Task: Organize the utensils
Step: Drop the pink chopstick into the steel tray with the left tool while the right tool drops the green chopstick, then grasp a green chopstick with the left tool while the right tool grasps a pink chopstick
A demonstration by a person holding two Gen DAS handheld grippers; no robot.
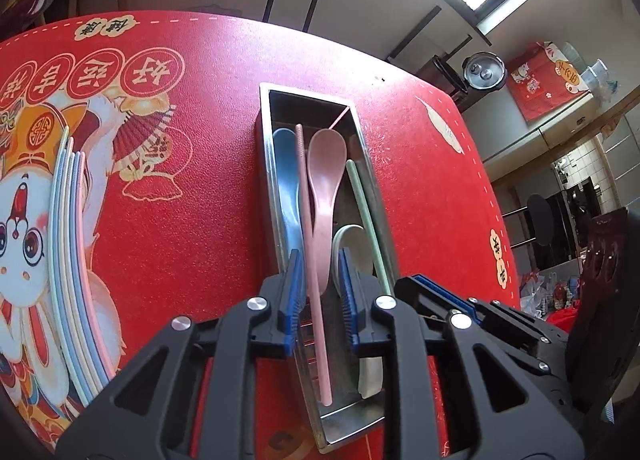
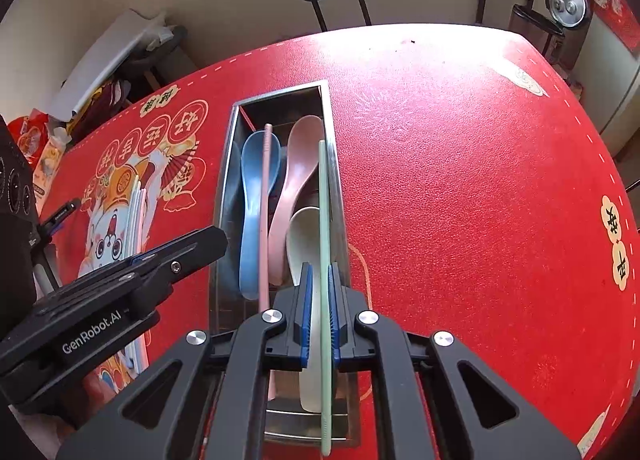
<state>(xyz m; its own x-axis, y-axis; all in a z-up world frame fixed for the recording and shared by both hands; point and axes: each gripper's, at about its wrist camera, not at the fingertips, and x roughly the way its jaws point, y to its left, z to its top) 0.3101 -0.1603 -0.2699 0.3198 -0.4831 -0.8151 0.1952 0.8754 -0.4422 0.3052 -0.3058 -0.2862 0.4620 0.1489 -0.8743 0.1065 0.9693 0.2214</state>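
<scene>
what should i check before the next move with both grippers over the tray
1. Left gripper jaws open around the pink chopstick: ok, not closed on it.
2. Right gripper jaws on the green chopstick: cannot tell if gripped or just straddled.
3. Green chopstick inside the tray: not ok, it lies along the right rim and overhangs the near end.
4. Spoons in the tray, blue spoon, pink spoon, white spoon: ok.
5. Remaining chopsticks left on the mat: not ok, still to sort.

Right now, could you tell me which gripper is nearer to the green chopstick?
Right. The right gripper has the green chopstick between its fingers over the metal tray. The left gripper is beside it, around the pink chopstick.
</scene>
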